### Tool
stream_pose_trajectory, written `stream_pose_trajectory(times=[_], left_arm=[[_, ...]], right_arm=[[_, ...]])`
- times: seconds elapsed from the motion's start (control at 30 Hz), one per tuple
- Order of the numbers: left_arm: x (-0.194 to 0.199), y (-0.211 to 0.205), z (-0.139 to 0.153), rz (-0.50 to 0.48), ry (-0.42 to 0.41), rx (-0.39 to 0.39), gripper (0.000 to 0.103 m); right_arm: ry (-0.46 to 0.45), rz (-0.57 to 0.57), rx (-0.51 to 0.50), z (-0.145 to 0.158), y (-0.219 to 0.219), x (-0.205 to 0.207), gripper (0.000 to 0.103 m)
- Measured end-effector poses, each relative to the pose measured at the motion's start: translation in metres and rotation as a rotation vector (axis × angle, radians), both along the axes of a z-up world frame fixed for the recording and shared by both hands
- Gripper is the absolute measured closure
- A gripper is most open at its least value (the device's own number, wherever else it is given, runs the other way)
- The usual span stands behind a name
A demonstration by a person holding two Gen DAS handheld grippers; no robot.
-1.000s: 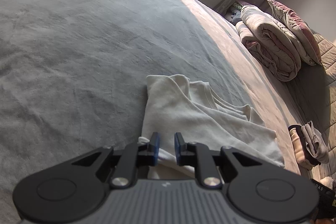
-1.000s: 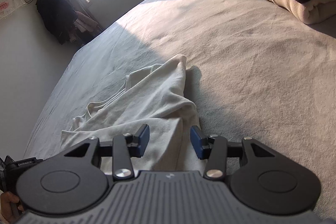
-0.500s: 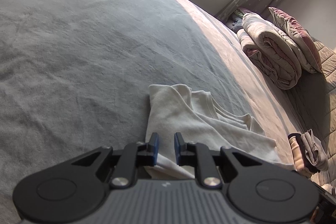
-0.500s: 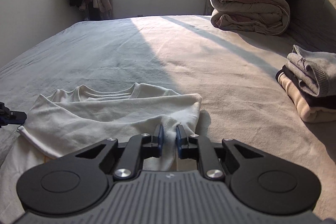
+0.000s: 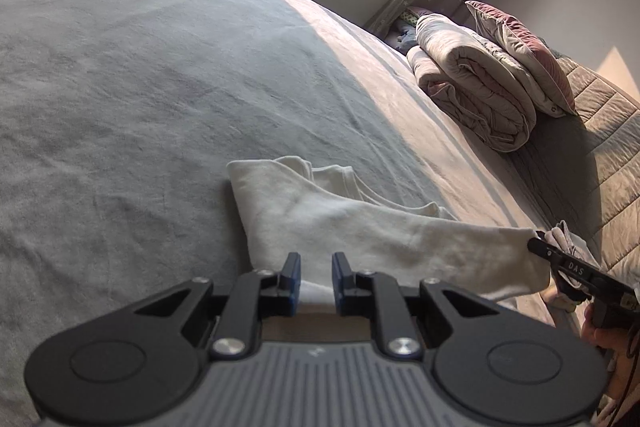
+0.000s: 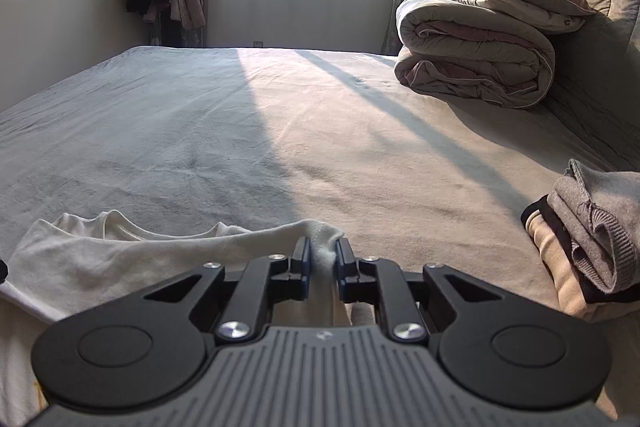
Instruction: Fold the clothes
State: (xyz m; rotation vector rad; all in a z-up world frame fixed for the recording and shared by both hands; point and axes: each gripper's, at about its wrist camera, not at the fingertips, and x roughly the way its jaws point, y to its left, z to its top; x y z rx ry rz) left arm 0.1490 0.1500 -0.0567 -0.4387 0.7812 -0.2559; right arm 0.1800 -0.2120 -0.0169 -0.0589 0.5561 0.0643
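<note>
The white T-shirt (image 5: 360, 227) lies long-ways across the bed (image 5: 140, 87) between both grippers. The left gripper (image 5: 316, 281) and right gripper (image 6: 322, 265) each pinch one bottom corner, fingers nearly closed on cloth, neckline farthest from them.

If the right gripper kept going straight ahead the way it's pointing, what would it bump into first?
Probably the bed. The right gripper, shut on the white shirt, tilts downward, and only bare cover lies ahead. The folded duvet sits off to the right, though depth is hard to judge.

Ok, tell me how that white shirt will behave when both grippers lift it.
Probably floppy: the white shirt already sags between the left gripper and right gripper. Likely light, since thin pinches hold it. Loose layers may slide apart.
</note>
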Motion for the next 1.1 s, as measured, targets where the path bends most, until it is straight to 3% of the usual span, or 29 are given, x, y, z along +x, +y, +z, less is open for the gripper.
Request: stream_pose_trajectory(times=[0.2,0.3,0.33,0.5,0.57,0.7,0.8,0.87,0.93,1.1], left_arm=[[0.003,-0.012,-0.009,-0.057,0.051,0.065,0.087],[0.004,-0.011,-0.009,-0.065,0.052,0.068,0.085],[0.004,-0.01,-0.009,-0.064,0.051,0.062,0.085],[-0.005,-0.002,0.005,-0.014,-0.097,0.019,0.085],[-0.005,-0.001,0.004,-0.006,-0.111,-0.002,0.085],[0.001,-0.014,-0.009,-0.042,-0.034,0.093,0.086],[0.0,-0.022,-0.01,-0.079,-0.021,0.171,0.086],[-0.001,-0.021,-0.01,-0.092,-0.002,0.174,0.086],[-0.002,-0.019,-0.01,-0.102,0.013,0.17,0.086],[-0.005,-0.014,-0.008,-0.116,0.036,0.155,0.086]], right_arm=[[0.074,-0.038,-0.014,-0.034,0.0,0.019,0.087],[0.117,-0.06,-0.04,-0.047,0.004,0.022,0.085],[0.115,-0.071,-0.037,-0.046,0.005,0.021,0.078],[0.067,-0.083,-0.01,-0.03,0.005,0.011,0.066],[0.038,-0.075,-0.007,-0.022,0.006,0.007,0.066],[0.04,-0.039,0.013,-0.021,0.009,0.003,0.066],[0.074,-0.03,0.005,-0.034,0.011,0.002,0.065],[0.108,-0.042,0.005,-0.047,0.009,0.002,0.065],[0.097,-0.054,0.021,-0.054,0.005,-0.001,0.057],[0.118,-0.092,0.095,-0.043,-0.007,-0.007,0.056]])
